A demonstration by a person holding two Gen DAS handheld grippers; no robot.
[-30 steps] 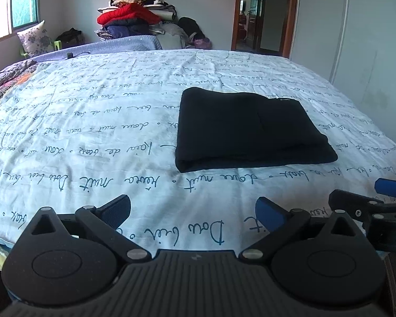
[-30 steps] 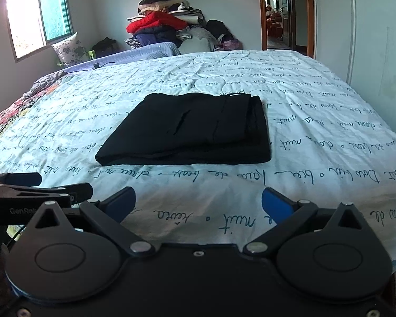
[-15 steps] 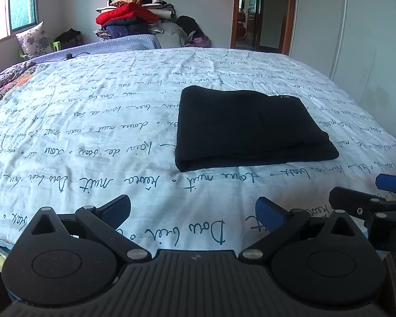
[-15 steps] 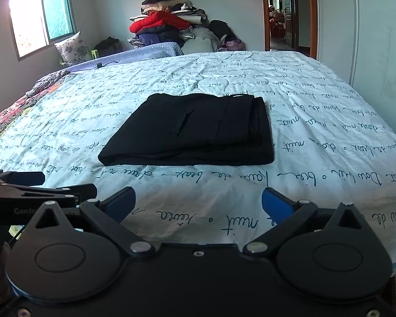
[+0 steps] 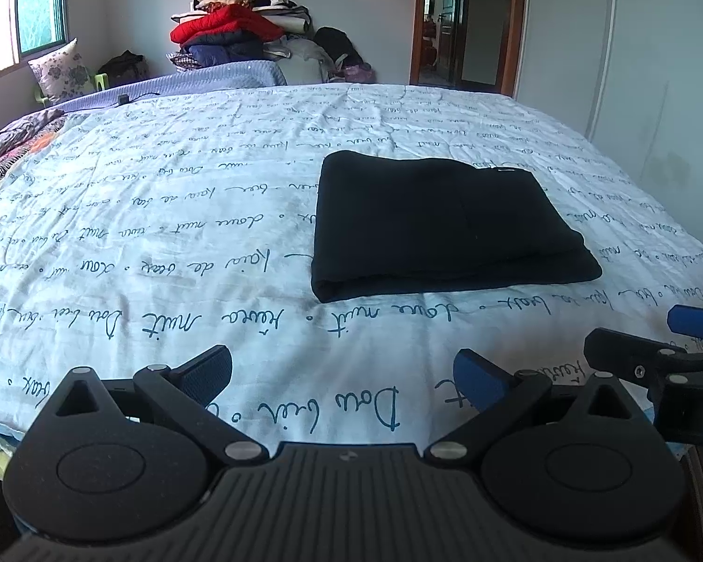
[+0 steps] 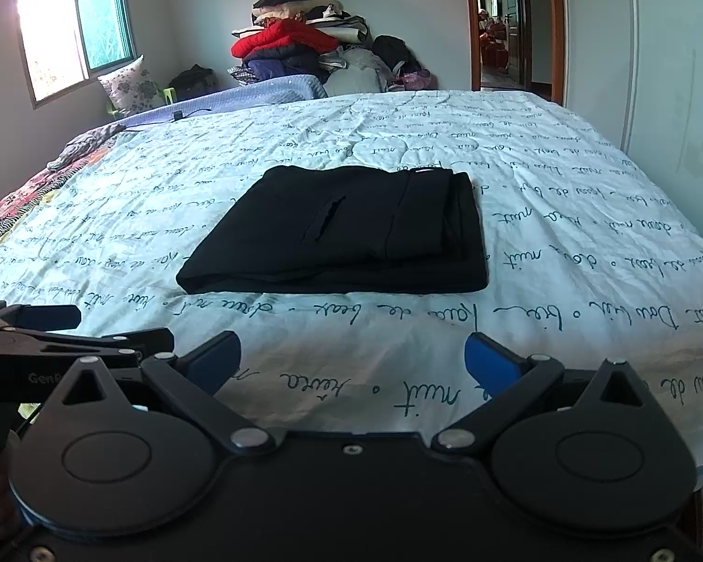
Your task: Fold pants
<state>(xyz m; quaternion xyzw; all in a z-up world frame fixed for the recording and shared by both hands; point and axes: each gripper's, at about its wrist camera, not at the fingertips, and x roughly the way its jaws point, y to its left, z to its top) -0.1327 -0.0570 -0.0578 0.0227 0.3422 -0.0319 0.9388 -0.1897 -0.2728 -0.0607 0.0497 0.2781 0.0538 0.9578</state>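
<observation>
Black pants [image 5: 445,225] lie folded into a flat rectangle on the bed, also in the right wrist view [image 6: 347,229]. My left gripper [image 5: 342,374] is open and empty, over the bed's near edge, well short of the pants. My right gripper [image 6: 351,360] is open and empty, also at the near edge. Each gripper shows at the side of the other's view: the right one [image 5: 670,351] and the left one [image 6: 47,332].
The bed carries a white sheet with blue script [image 5: 164,215]. A pile of clothes [image 5: 239,33] sits at the far end, a pillow [image 5: 61,75] by the window. A wardrobe wall [image 5: 632,70] runs along the right, with a doorway [image 6: 506,23].
Both grippers have drawn back and tilted slightly; the pants appear a little lower in the views. The jaws stay open and the pants lie unmoved.
</observation>
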